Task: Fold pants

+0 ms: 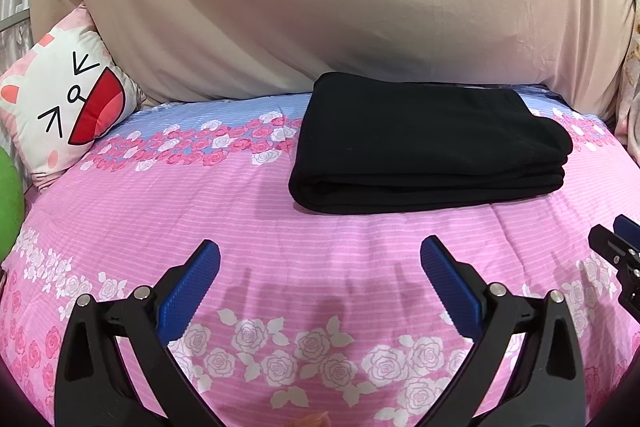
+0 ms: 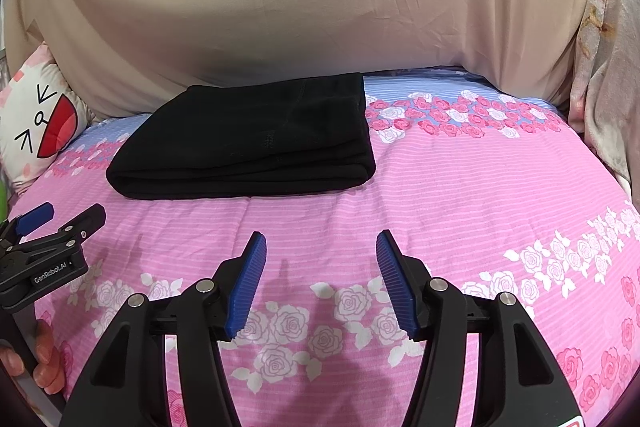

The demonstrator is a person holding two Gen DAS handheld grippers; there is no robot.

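A bed (image 1: pixel 160 211) is covered by a pink striped bedsheet (image 2: pixel 460 187) printed with white and pink roses and a blue band at its far side. A beige cloth (image 1: pixel 300 7) hangs along the far edge. A white cartoon-face cushion (image 1: pixel 68 107) leans at the far left, with something green (image 1: pixel 8 203) just beside it. A pale floral blanket (image 2: pixel 600 67) hangs at the far right.

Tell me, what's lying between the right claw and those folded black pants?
Nothing but bedspread. In the right wrist view, only bare pink rose-print bedspread separates the open right claw from the folded black pants.
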